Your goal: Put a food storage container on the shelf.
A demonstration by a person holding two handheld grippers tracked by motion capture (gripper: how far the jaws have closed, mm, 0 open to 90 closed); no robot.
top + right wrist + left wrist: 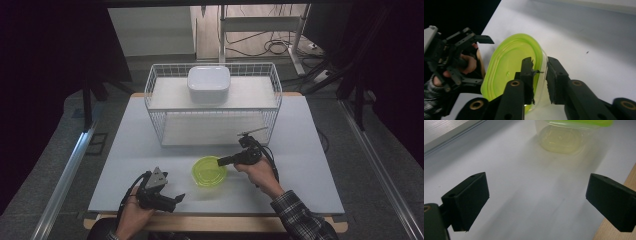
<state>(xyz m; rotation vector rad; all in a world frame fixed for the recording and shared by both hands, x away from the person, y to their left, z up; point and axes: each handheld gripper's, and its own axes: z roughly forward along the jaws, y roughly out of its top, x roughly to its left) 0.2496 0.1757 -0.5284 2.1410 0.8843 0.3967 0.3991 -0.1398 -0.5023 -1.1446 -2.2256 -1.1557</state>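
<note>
Two claws work the table (300, 150): from above, the right claw (223, 161) grips the green-lidded container's (209, 171) right rim. The left claw (537, 202) stands wide, container (564, 137) ahead. Right claw (540, 77) pinches the rim (544, 62), narrow.

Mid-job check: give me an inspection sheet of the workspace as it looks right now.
Surface: pale table, bare around the work.
Job's things: green-lidded container near the front edge, upright.
Clutter: wire basket at the back, white lidded box on its upper shelf.
Grippers: right gripper closed on the container's rim, one jaw over the lid, one outside the wall; left gripper open, nothing between its jaws, apart from the container.
Cables: black gripper cable by the right hand; more on the floor behind.
Surroundings: dark curtains, metal frame rails.
</note>
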